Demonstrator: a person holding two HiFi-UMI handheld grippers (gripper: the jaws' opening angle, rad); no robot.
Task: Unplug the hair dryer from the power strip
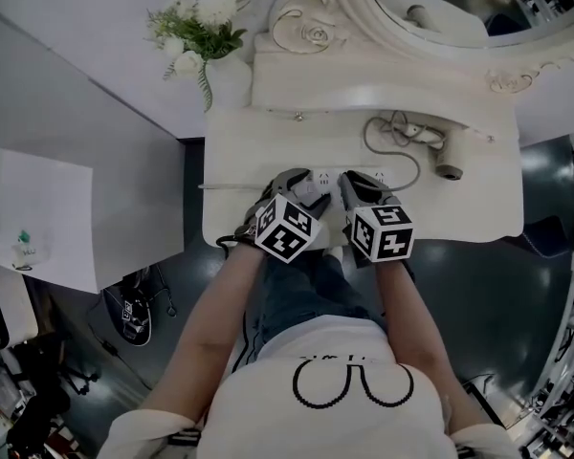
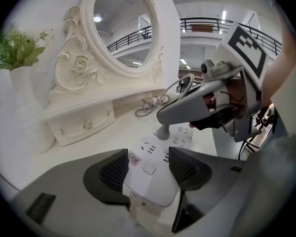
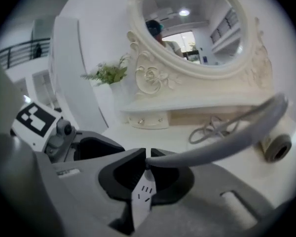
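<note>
On the bench [image 1: 249, 142], the left tool [image 2: 148, 168] grips the power strip [image 2: 181, 140]. The right tool [image 3: 145, 158] pinches the plug [image 2: 164, 131], which seems not pulled out yet.

A dressing corner staged inside a large hall. An ornate white dressing table [image 1: 469, 208] carries an oval mirror [image 2: 123, 28] and, at its back left corner, a white flower vase [image 1: 228, 84]. Black balcony railings [image 2: 202, 22] run beyond it.
</note>
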